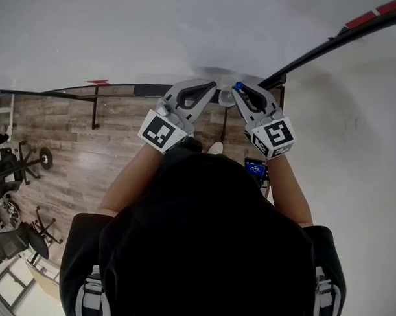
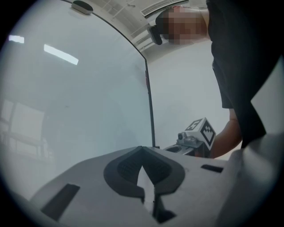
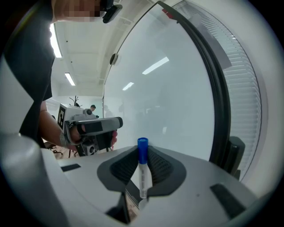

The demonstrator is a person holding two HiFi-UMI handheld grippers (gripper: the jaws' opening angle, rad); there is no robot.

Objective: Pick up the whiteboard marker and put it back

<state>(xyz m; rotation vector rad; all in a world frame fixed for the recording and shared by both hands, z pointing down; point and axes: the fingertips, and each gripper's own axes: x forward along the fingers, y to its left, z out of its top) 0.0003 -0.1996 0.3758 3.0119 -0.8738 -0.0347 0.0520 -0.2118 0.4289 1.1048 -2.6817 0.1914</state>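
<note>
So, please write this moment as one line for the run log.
right gripper: shut on whiteboard marker, blue cap forward | left gripper: shut, empty | whiteboard: close ahead

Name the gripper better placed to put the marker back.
Right. The right gripper is shut on the whiteboard marker, blue cap pointing toward the whiteboard. The left gripper is shut with nothing between its jaws, so it would likely need a handover first.

Wood floor [image 1: 68,146]; office chairs [image 1: 22,241] at left; whiteboard [image 1: 181,38] ahead.
</note>
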